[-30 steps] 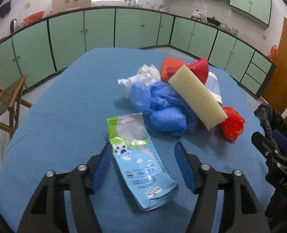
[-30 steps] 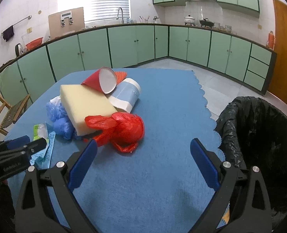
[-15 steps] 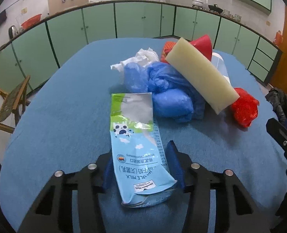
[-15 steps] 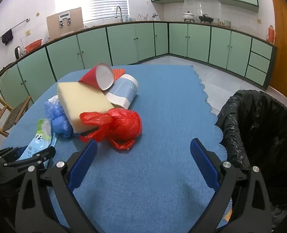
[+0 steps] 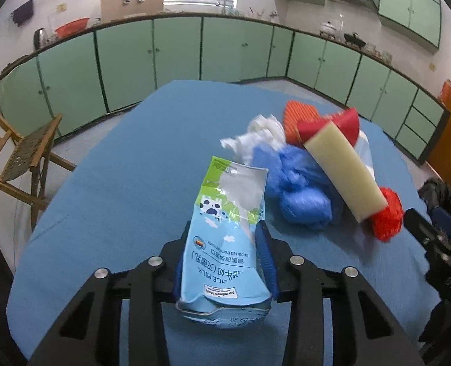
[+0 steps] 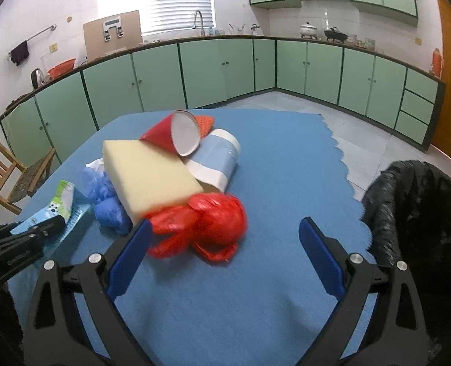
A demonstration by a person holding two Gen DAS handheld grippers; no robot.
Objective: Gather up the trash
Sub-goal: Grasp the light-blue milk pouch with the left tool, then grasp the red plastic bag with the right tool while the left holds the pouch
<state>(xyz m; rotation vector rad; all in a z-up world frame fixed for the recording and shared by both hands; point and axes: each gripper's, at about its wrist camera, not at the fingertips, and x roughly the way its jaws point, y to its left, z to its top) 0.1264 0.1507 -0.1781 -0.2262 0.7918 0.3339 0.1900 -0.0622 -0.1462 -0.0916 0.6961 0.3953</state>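
The left tongs (image 5: pixel 225 262) are closed on the milk pouch (image 5: pixel 228 235), blue pads pressing its two long sides near the bottom seam. Gripping low leaves the torn top free and pointing away at 12 o'clock, so the pouch can probably be carried and dropped mouth-first. It appears raised off the worktop (image 5: pixel 128 189).

The right tongs (image 6: pixel 225 256) are spread wide and hold nothing. They hover over the worktop with the red bag (image 6: pixel 204 225) just ahead, between the pads at 12 o'clock.

The remaining trash forms one pile: the foam block (image 6: pixel 149 180) leans on the blue bags (image 5: pixel 298 195), with the red cup (image 6: pixel 176 137) and the roll (image 6: pixel 216 161) behind. The white tissue (image 5: pixel 256 137) lies at the pile's far edge.

The bin (image 6: pixel 420 213), lined in black, stands at 3 o'clock off the worktop edge. The pile and the right tongs lie between the pouch and the bin.
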